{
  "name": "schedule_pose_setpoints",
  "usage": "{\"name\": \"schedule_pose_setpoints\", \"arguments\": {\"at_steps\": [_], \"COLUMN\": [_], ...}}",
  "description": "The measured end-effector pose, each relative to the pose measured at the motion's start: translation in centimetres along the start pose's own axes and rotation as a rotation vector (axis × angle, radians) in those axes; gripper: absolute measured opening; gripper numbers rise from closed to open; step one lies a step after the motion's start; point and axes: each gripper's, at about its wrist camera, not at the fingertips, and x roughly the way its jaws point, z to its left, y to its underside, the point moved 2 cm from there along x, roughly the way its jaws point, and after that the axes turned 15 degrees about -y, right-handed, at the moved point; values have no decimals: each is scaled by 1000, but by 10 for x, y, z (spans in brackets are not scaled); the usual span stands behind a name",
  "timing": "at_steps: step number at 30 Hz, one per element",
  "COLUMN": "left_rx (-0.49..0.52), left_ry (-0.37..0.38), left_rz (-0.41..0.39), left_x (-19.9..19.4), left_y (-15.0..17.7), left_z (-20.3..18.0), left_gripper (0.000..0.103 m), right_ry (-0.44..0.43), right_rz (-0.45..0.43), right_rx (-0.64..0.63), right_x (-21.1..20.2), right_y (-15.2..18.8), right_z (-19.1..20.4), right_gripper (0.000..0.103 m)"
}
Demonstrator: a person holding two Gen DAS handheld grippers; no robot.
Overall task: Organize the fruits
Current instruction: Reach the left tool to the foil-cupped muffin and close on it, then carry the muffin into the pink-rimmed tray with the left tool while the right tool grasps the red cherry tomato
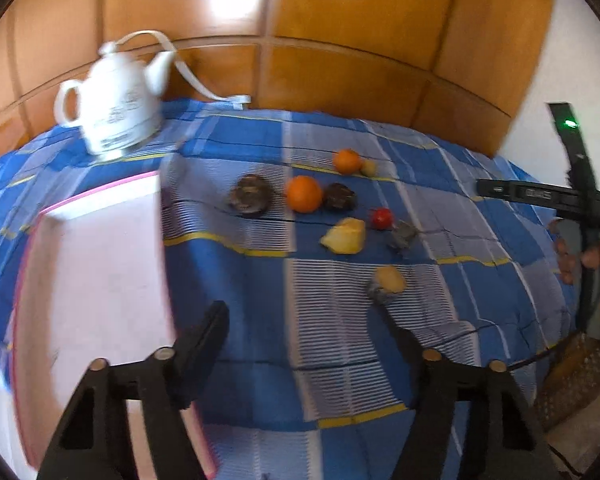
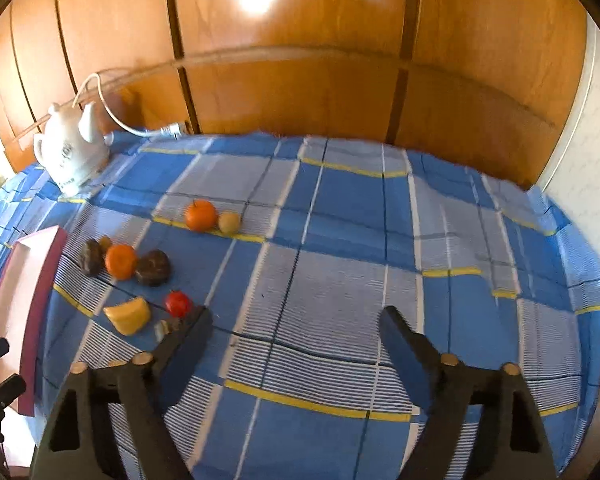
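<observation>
Left wrist view: both the left gripper and right gripper hang parted and empty above the checked bench, fruits clustered beside the pink box toward its left edge.

We look down past our left tool, its two fingers apart over the blue checked cloth with nothing between them. Mid-frame lie two oranges, a red fruit, a yellow piece and two dark lumps, perhaps fruit. A white teapot stands upper left, a pale pink-edged box at left.
</observation>
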Motion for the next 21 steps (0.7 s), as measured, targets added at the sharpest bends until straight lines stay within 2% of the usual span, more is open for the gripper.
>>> {"name": "schedule_pose_setpoints", "arguments": {"at_steps": [4, 9, 12, 14, 17, 20, 21], "left_rx": [65, 160, 181, 172, 135, 87, 72], "left_ry": [63, 99, 81, 74, 85, 100, 105], "left_rz": [38, 78, 112, 130, 123, 105, 101], "left_x": [16, 42, 63, 73, 74, 65, 61], "left_y": [-10, -17, -17, -17, -15, -11, -10], "left_z": [-30, -74, -88, -91, -86, -73, -67], "left_gripper": [57, 51, 44, 35, 34, 34, 34], "right_ry": [-61, -114, -131, -137, -134, -163, -178], "right_rz": [52, 41, 47, 54, 60, 78, 89], "right_rx": [53, 82, 76, 69, 58, 50, 40], "right_x": [13, 11, 12, 14, 16, 18, 19], "right_y": [6, 4, 3, 3, 2, 3, 4], "right_z": [-8, -8, -5, -2, -1, 3, 6], "right_gripper": [65, 64, 64, 64, 64, 49, 48]}}
